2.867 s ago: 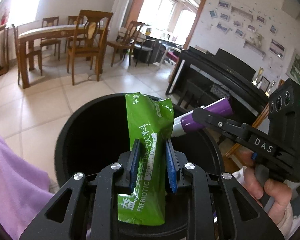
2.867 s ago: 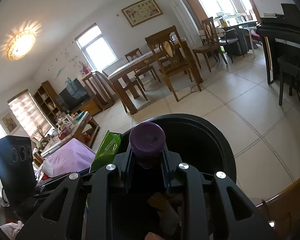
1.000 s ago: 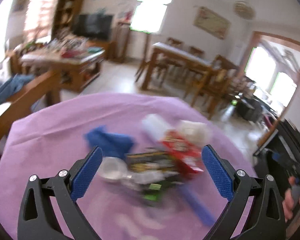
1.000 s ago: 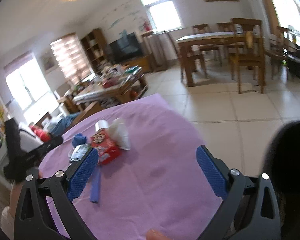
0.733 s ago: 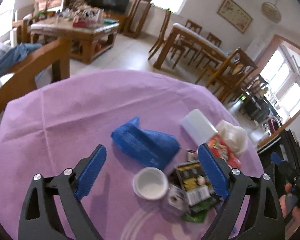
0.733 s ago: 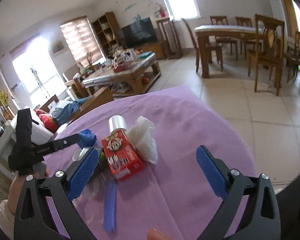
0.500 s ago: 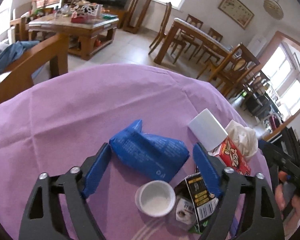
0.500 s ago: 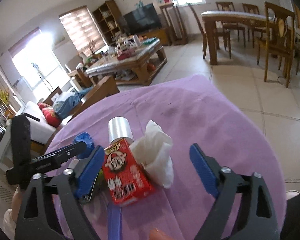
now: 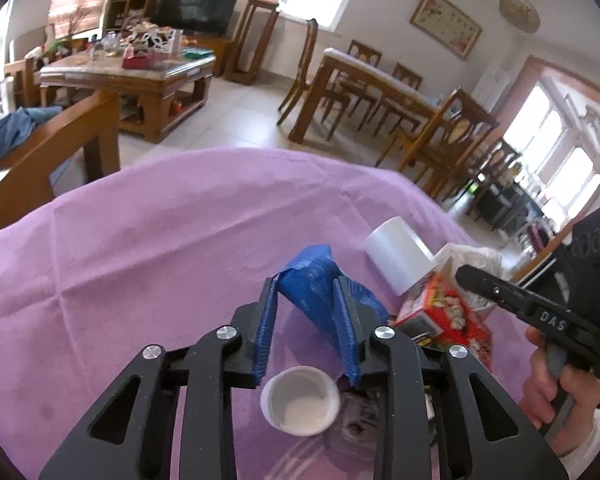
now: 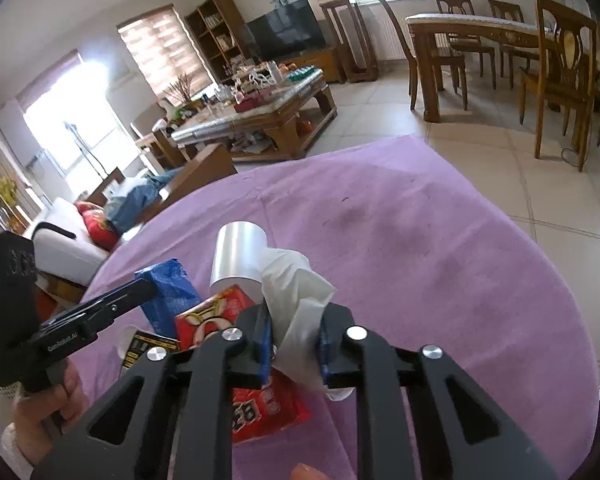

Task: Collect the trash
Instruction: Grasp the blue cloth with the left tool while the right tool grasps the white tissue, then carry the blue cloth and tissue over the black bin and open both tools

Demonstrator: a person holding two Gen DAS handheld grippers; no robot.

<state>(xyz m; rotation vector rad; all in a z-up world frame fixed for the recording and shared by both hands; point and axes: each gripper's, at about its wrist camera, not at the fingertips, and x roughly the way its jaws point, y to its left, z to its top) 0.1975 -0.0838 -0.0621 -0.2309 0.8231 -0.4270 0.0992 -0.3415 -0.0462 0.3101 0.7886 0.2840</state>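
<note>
Two grippers work over a round bench covered in a purple cloth (image 9: 148, 240), each clamped on a piece of trash. The left gripper (image 9: 306, 320) has its blue-padded fingers (image 9: 265, 322) drawn in narrow around a crumpled blue plastic wrapper (image 9: 310, 280), which stands up between them like a peak at 12 o'clock of the gripper. Just below it, at 6 o'clock between the black finger arms, a small white round cup (image 9: 300, 400) sits open side up on the cloth. At 2 o'clock lies a white cylinder (image 9: 400, 254) on its side, and at 3 o'clock a red printed carton (image 9: 440, 312) lies flat, touching the cylinder's near end.

From the right wrist view, the right gripper (image 10: 296, 340) is closed narrow on a wad of white tissue paper (image 10: 296, 280), which bulges up out of the jaws at 12 o'clock and hangs a little below them. The red carton (image 10: 208, 316) lies just left of this gripper at 10 o'clock and shows again beneath it. The white cylinder (image 10: 238, 254) rests behind the tissue at 11 o'clock, touching it. The blue wrapper (image 10: 168, 292) is farther left at 9 o'clock, with the left gripper (image 10: 140, 290) reaching onto it. A black-and-yellow printed packet (image 10: 144, 348) lies beside the carton at 8 o'clock.
</note>
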